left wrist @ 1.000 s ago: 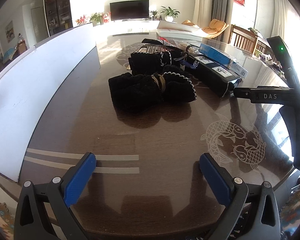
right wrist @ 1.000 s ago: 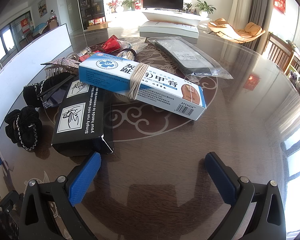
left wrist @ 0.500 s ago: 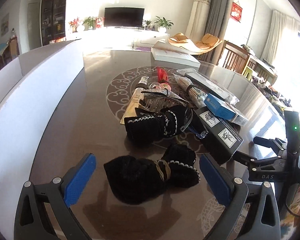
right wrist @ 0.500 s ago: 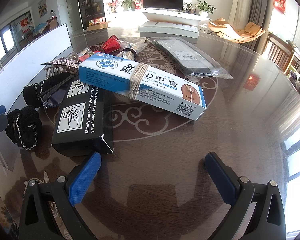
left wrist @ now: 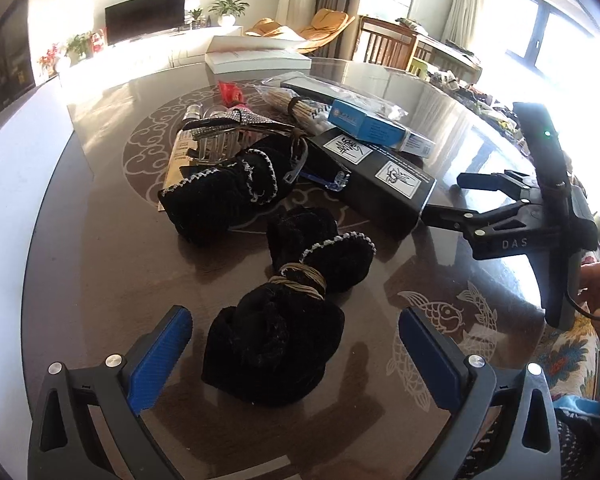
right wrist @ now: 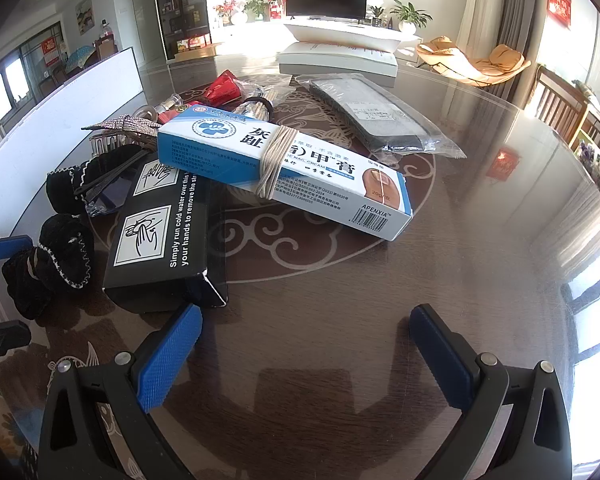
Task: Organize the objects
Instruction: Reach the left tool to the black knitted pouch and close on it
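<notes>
A black sock bundle point(left wrist: 288, 312) tied with a tan band lies on the dark glass table point(left wrist: 100, 280). My left gripper point(left wrist: 296, 356) is open, its blue pads on either side of the bundle's near end, not touching it. The bundle also shows in the right wrist view point(right wrist: 48, 268). A second black bundle point(left wrist: 224, 196) lies behind it. My right gripper point(right wrist: 306, 356) is open and empty over bare table, just in front of a black box point(right wrist: 160, 240) and a blue-and-white cream box point(right wrist: 288, 172).
A rhinestone hair claw point(left wrist: 228, 132), a bundle of sticks point(left wrist: 300, 108), a red packet point(right wrist: 224, 88), a grey packet in plastic point(right wrist: 376, 120) and a white book point(right wrist: 340, 60) lie further back. A white board point(right wrist: 60, 120) stands along the left edge.
My left gripper moved forward and swung right, bringing the tied sock bundle between its open pads. The right gripper stayed still.
</notes>
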### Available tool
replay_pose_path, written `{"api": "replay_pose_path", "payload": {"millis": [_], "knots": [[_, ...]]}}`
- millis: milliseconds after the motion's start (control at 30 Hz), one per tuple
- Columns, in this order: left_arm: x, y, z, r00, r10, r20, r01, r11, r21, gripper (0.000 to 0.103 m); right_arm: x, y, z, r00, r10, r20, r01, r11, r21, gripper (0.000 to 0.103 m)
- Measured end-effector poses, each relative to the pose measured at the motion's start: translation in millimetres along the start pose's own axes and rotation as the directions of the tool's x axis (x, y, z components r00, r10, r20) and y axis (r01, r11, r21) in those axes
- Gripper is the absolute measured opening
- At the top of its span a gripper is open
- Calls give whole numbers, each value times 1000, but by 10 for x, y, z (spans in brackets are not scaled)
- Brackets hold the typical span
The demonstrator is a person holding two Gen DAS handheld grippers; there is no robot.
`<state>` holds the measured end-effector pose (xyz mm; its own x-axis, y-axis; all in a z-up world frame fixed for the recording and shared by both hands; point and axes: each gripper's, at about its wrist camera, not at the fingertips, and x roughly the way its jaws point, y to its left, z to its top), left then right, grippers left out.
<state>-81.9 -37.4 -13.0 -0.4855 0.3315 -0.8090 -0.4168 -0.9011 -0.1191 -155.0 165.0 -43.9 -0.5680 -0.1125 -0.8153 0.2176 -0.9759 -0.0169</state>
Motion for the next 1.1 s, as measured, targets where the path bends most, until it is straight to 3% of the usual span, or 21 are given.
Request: {"api": "replay_pose_path", "payload": {"millis": [133,400,767,800,833,867,933,1033,1100], "knots": [[227,-137,55,987,153,-45,-152,988,33,103,9,-1,2,1000,0,0,0,1000,0,103],[218,-68,24,973,230,-33,-232,966,-118,103,-1,-1,-1,1000,-1,0,1,1000,0,103],[199,-60,-3,962,266,-62,-273,947,-168,103,4,-2,0,1000,-1,0,1,1000,1,103],[173,-41,-27,960,276,-44,-279,943,-178,100,-2,-2,-2,1000,-1,0,1,1000,1,103],[127,-19,-50,958,287,-17,-285,940,-188,84,1,-2,-1,1000,-1,0,1,1000,1,103],[76,-1,-76,956,294,5,-287,939,-190,61,6,-2,0,1000,0,-3,0,1000,-3,103],[-11,46,-131,958,285,27,-275,943,-187,35,-31,-34,-19,999,4,-36,-4,1000,-11,103],[-149,155,-284,959,278,48,-263,944,-201,32,-178,-118,-98,996,-30,-86,32,999,11,103],[-233,205,-395,957,285,58,-268,940,-210,32,-377,-78,-138,998,29,-60,-30,999,-17,103]]}}
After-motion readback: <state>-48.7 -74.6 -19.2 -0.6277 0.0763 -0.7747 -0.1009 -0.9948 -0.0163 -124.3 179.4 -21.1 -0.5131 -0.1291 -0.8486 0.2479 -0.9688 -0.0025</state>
